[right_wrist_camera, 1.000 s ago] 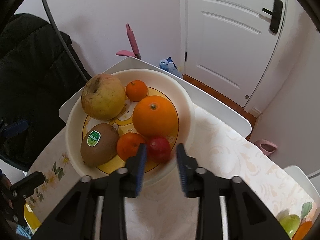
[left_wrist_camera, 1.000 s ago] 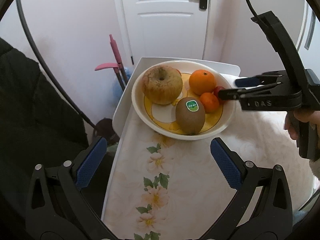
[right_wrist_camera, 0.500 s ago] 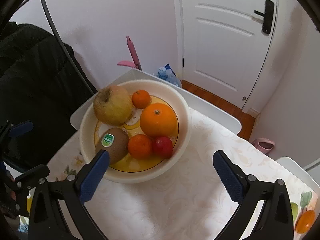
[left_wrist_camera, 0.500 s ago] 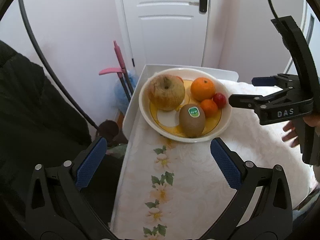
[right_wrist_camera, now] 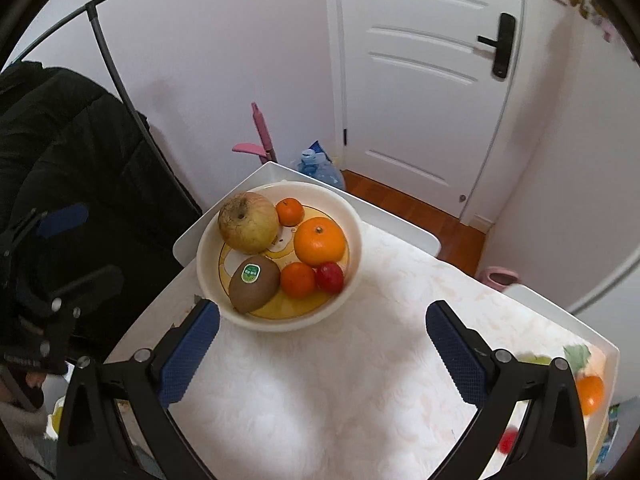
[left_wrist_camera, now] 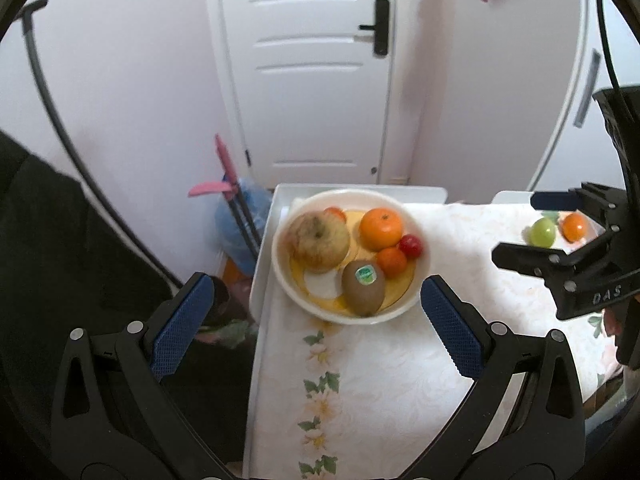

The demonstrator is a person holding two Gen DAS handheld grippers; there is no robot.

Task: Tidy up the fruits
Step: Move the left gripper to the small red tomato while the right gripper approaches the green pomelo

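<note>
Six fruits sit in white bowl (right_wrist_camera: 352,216) at table (right_wrist_camera: 320,380) corner: apple (right_wrist_camera: 248,222), kiwi (right_wrist_camera: 254,283), big orange (right_wrist_camera: 319,241), two small oranges, red one (right_wrist_camera: 330,277). We've got right gripper (right_wrist_camera: 322,350) spread wide, nothing between pads; left gripper (left_wrist_camera: 314,326) likewise, empty.

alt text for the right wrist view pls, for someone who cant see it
A white bowl on a pale floral tablecloth holds an apple, a large orange, two small mandarins, a stickered kiwi and a small red fruit. The right tool hangs open and empty above the cloth, short of the bowl. A white door stands behind.
</note>
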